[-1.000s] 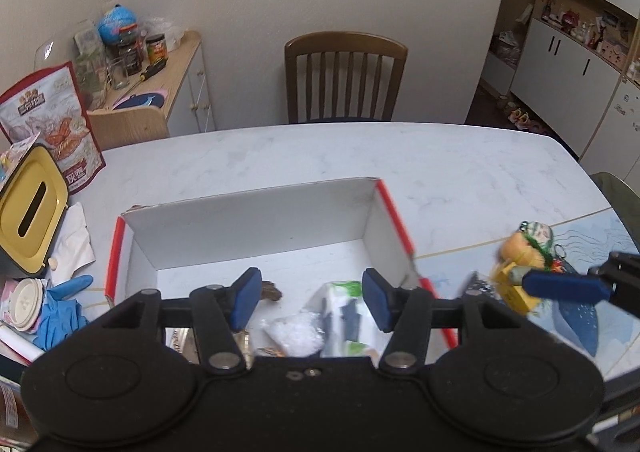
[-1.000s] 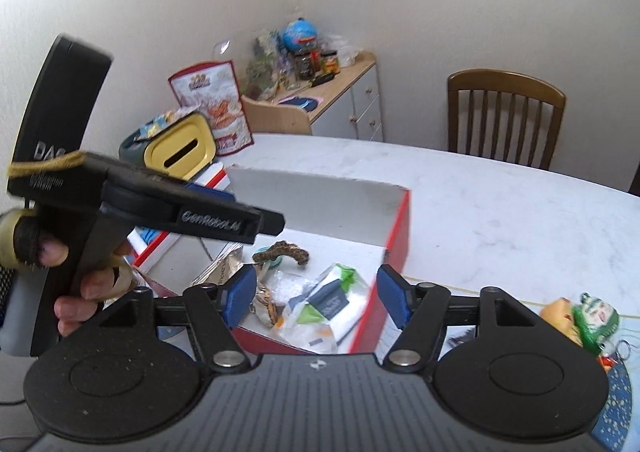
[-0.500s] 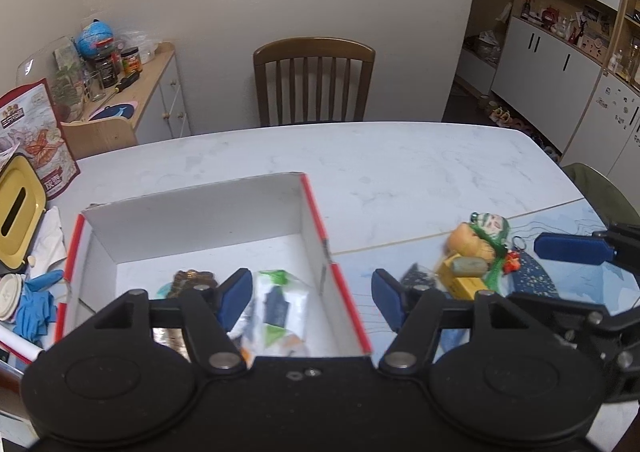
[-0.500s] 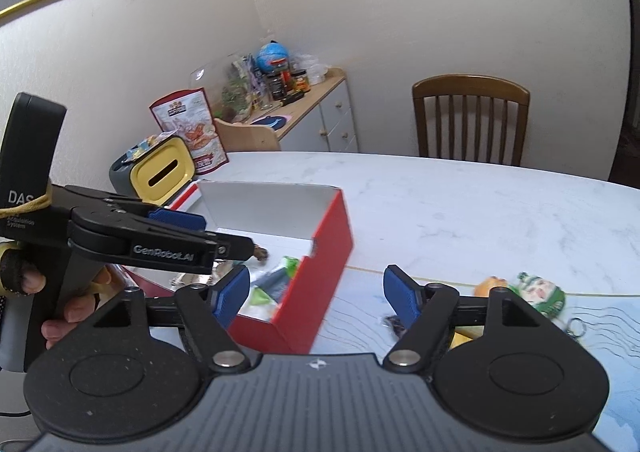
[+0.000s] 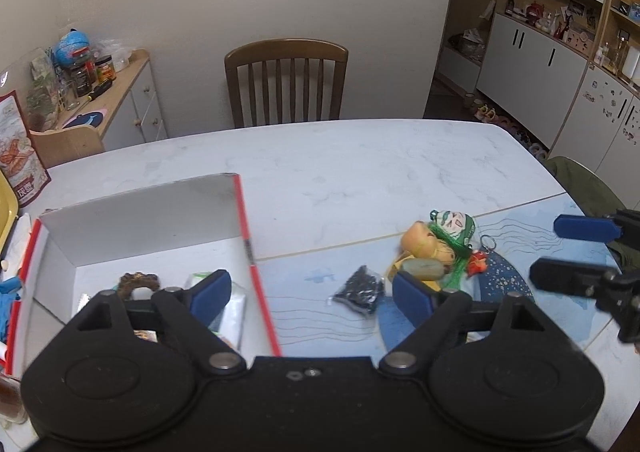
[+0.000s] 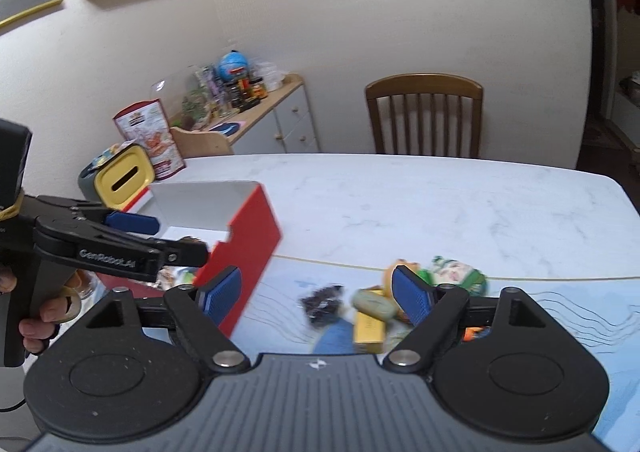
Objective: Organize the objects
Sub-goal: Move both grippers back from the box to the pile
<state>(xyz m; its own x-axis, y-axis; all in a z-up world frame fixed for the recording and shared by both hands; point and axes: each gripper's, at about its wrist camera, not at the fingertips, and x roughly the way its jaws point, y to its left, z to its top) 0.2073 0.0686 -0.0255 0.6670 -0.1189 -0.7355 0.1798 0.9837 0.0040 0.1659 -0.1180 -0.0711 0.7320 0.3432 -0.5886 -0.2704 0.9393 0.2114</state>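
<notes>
Two grippers: left gripper | right gripper | both wide apart, empty (bead bag between pads)

Ahead of you, top centre of the frame, a wooden chair stands at the table's far edge. At upper left you have a cluttered sideboard with a blue globe and jars. White cabinets fill your upper right. A snack bag leans by the yellow lid.
</notes>
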